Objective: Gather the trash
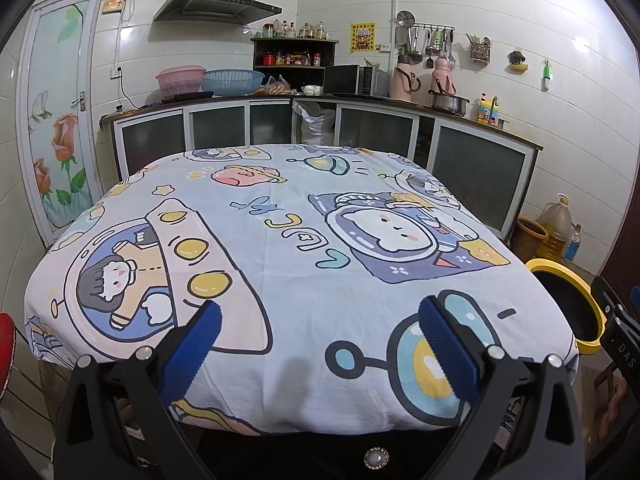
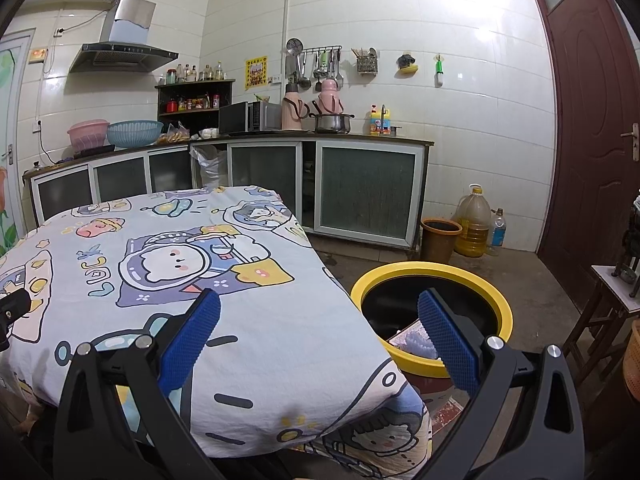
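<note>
A cartoon cloth covers the desk; a yellow-rimmed bin stands by its right edge. Both tongs, left and right, gape, released.

In the left wrist view, the yellow-rimmed bin beside the table's right edge is partly hidden by the tablecloth and the right gripper. Trash inside the bin is too unclear to identify.

tablecloth reads "luck"; right hand-held gripper perhaps "das"
</note>
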`<state>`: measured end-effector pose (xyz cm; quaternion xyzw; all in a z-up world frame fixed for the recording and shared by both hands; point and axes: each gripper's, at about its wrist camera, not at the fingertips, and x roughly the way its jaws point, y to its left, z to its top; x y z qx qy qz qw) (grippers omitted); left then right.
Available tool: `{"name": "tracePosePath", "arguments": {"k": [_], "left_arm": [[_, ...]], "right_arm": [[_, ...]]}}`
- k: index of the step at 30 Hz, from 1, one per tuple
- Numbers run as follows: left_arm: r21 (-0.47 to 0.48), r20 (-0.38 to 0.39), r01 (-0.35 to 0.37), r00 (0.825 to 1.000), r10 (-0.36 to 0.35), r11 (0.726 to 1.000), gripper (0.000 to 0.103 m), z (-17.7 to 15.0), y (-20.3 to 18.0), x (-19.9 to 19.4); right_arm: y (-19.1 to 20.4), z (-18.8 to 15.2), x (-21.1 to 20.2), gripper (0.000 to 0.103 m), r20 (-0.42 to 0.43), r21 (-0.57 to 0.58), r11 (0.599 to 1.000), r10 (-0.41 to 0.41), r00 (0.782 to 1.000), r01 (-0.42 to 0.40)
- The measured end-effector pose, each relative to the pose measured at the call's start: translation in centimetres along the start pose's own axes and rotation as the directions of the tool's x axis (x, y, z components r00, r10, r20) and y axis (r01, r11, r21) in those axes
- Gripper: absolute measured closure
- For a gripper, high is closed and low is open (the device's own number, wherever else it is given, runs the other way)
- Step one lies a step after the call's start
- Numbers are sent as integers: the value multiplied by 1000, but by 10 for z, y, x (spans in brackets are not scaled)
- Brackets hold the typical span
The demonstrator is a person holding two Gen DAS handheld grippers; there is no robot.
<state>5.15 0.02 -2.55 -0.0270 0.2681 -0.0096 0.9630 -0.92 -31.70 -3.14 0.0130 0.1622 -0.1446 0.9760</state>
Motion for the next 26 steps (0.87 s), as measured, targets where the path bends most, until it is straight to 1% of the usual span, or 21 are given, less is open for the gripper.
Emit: {"name": "tracePosePath", "arguments": {"k": [12, 18, 21, 26], "left_arm": [[-2, 8, -10, 1000, 10, 1000, 8, -1, 1, 0], [-8, -8, 0, 1000, 0, 1000, 8, 0, 4, 4], [-12, -28, 23, 999, -23, 1000, 8, 0, 5, 7], [-6, -35, 18, 999, -18, 1000, 8, -1, 5, 9]], "right_arm": [[1, 1, 0, 8, -4, 1, 1000, -1, 1000, 1], [1, 1, 0, 8, -4, 1, 1000, -1, 1000, 1], [1, 1, 0, 8, -4, 1, 1000, 0, 1000, 0], [1, 1, 0, 8, -5, 0, 1000, 0, 1000, 0]]}}
